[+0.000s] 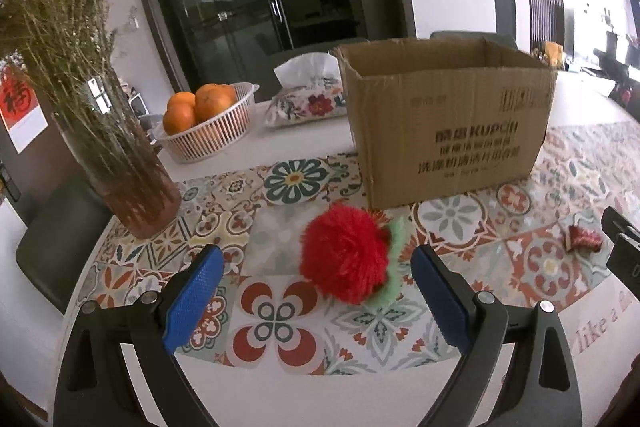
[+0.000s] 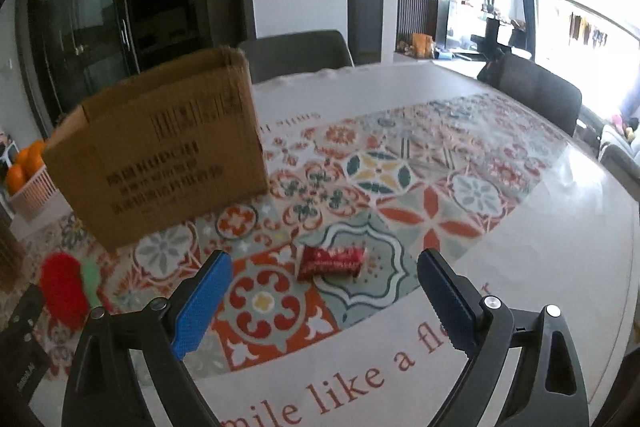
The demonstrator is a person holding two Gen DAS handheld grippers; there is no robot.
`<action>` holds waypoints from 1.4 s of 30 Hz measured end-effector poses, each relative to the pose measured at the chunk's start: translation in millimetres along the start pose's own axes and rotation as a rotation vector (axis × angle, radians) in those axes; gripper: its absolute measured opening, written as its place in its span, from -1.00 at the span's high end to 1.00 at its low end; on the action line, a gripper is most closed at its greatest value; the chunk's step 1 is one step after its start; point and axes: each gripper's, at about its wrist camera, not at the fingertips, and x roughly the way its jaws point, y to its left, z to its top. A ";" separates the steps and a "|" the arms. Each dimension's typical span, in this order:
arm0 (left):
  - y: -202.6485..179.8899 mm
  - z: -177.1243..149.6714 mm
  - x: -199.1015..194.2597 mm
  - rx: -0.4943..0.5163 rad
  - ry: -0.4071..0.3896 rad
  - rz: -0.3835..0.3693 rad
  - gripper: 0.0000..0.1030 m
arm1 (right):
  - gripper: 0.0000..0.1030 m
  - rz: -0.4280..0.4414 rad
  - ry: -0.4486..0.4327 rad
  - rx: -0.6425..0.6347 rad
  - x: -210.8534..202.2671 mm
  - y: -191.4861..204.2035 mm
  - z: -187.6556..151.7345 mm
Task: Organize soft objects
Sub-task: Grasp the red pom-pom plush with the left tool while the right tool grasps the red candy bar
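Note:
A fluffy red pom-pom toy with a green leaf (image 1: 347,254) lies on the patterned tablecloth, just ahead of my open left gripper (image 1: 318,259) and between its blue fingers. It also shows in the right wrist view (image 2: 66,282) at the far left. A small red wrapped packet (image 2: 330,261) lies just ahead of my open right gripper (image 2: 324,269); it shows in the left wrist view (image 1: 582,239) too. An open cardboard box (image 1: 444,119) stands behind both objects, also in the right wrist view (image 2: 160,155).
A glass vase of dried flowers (image 1: 120,163) stands at the left. A white basket of oranges (image 1: 208,127) and a floral tissue box (image 1: 308,99) sit behind it. Dark chairs (image 2: 540,95) ring the table. The right gripper's body (image 1: 624,247) shows at the right edge.

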 end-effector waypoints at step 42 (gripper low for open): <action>-23.8 -11.3 102.0 -0.019 0.203 -0.079 -0.37 | -0.84 -0.104 0.169 -0.031 104.1 12.9 -4.4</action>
